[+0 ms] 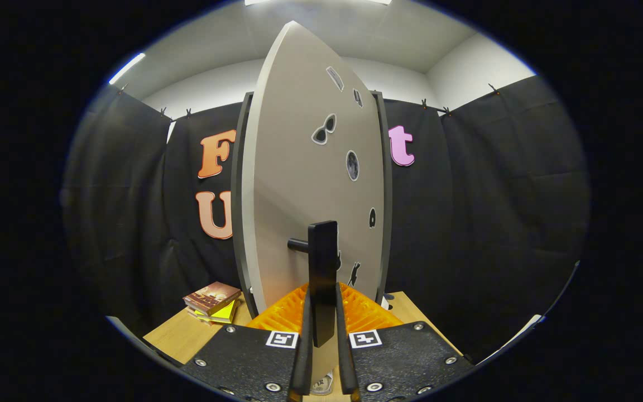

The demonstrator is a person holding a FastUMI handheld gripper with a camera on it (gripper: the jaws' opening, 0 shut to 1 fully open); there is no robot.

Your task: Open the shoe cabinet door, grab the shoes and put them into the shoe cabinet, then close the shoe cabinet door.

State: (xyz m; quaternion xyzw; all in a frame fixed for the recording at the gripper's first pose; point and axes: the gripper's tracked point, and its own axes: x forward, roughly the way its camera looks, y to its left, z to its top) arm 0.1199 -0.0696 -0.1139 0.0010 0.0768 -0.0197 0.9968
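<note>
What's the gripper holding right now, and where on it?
The gripper is shut on the door handle of the cabinet door, its lower end between both fingers.

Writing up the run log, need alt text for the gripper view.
The gripper has its jaws closed on the black bar handle of a pale grey cabinet door with stickers, seen nearly edge-on in its dark frame. A small stack of books lies on the light wooden table beside the cabinet.
</note>
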